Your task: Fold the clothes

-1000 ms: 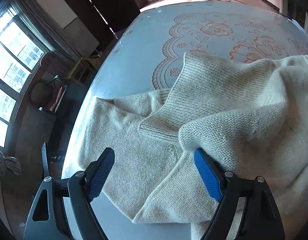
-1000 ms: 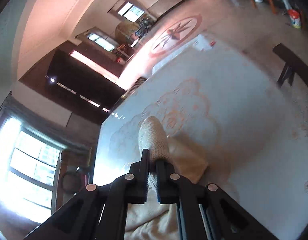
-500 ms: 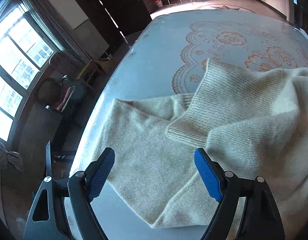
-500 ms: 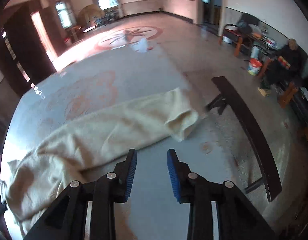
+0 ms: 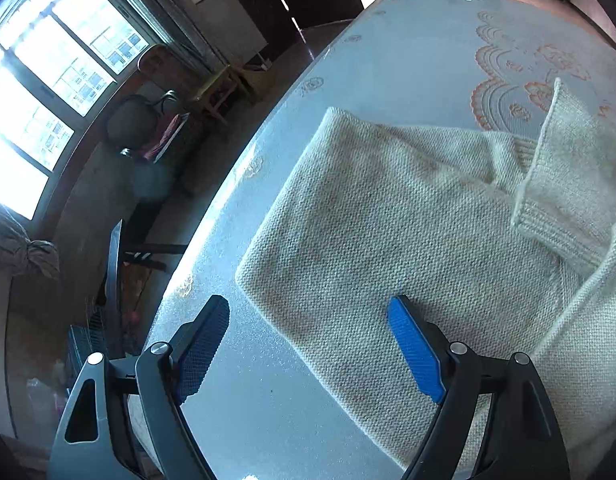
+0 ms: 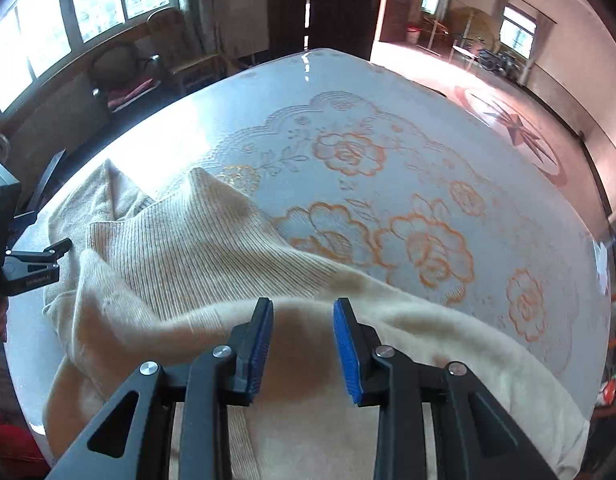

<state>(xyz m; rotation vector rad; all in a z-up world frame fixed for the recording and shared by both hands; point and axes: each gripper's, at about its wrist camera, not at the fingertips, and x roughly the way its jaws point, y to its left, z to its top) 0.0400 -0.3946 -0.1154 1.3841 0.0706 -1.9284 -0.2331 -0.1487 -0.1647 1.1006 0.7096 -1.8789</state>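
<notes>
A: Where did the sweater (image 5: 408, 216) lie?

B: Flat on the table (image 5: 408, 64), a cream knit on the pale cloth with orange flowers. One sleeve (image 5: 564, 184) was folded across its body, the ribbed cuff resting on the knit. In the right wrist view the ribbed part (image 6: 195, 240) sat toward the far side and a smoother fold ran across the near side.

A: Any containers?

B: None I could make out on the table.

A: And the fingers?

B: The left gripper (image 5: 308, 344) stood wide apart, holding nothing, with the sweater's near corner between its blue pads but untouched. The right gripper (image 6: 303, 340) was parted a little above the near fold, gripping nothing. The left gripper also showed at the left edge of the right wrist view.

A: What differed from a second before?

B: Back then the right fingers were pinched on the sleeve, lifted off the table. They had since opened, and the sleeve lay on the sweater. The left gripper had shifted toward the sweater's corner near the table edge; earlier it had hung over the crossed sleeves.
</notes>
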